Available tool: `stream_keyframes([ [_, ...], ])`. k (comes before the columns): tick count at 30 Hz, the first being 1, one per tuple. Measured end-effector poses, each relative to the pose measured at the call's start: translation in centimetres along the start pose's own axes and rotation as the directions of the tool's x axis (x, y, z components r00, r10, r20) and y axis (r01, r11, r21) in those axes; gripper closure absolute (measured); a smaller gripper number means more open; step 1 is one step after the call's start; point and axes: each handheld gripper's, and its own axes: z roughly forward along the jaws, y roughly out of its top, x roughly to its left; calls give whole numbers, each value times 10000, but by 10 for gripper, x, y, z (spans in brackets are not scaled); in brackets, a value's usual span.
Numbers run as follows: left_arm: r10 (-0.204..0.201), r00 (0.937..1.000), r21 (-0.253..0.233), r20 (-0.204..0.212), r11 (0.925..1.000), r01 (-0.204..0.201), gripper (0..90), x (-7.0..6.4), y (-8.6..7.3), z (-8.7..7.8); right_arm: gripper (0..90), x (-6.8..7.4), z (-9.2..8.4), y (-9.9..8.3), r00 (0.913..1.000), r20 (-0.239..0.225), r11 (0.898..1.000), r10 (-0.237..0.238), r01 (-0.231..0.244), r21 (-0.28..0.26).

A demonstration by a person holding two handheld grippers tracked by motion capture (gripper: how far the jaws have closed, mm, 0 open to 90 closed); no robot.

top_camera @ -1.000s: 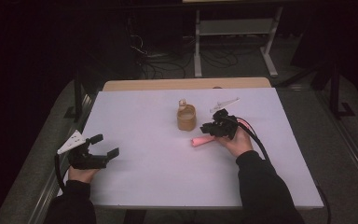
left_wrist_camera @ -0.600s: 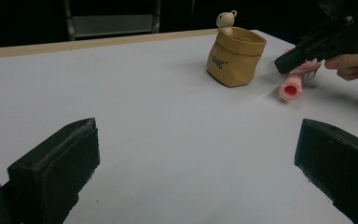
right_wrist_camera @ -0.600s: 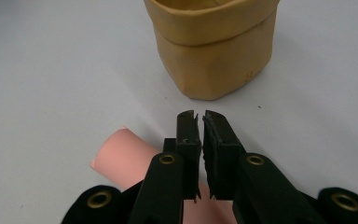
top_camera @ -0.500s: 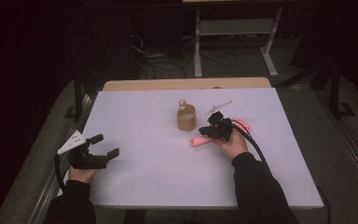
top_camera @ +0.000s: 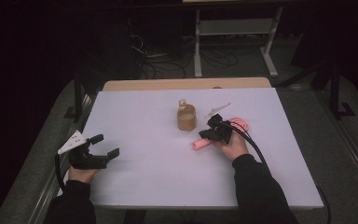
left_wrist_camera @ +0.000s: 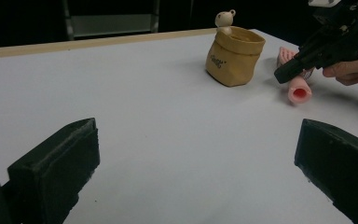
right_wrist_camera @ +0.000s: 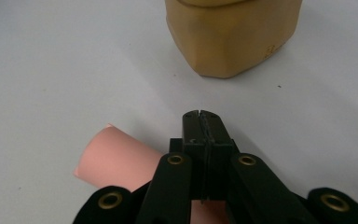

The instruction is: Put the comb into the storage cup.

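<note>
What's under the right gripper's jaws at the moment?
A pink rolled tube lies on the white table beneath the shut right gripper, its open end poking out to one side. The stretch under the jaws is covered, so any pinch on it can't be seen.

Both sleeves are black and reach to the wrists. The left gripper point(top_camera: 103, 145) is matte black, with two blocky, squared jaws and a pale grey three-cornered plate point(top_camera: 72, 142) on top that bears a few small dark holes. A black cable point(top_camera: 58, 171) loops from its rear along the sleeve. The right gripper point(right_wrist_camera: 204, 122) is black too; its jaws end in flat pads with fine ribbing on the inner faces. Angular black link arms carry them, each pinned with round brass-coloured rivets point(right_wrist_camera: 175, 160). A grey plate point(top_camera: 217, 110) sits on top of it, and a thick black cable point(top_camera: 256, 152) runs from it.
</note>
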Motion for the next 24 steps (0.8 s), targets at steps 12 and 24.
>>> stream_keyframes([
  [12,-3,10000,25,9,10000,3,0,0,0,0,878,-1,-2,-5,9998,84,9990,-154,150,429],
  [24,-5,10000,118,5,9999,5,0,0,-1,1,877,-3,-10,-10,9994,266,9960,-218,194,874],
])
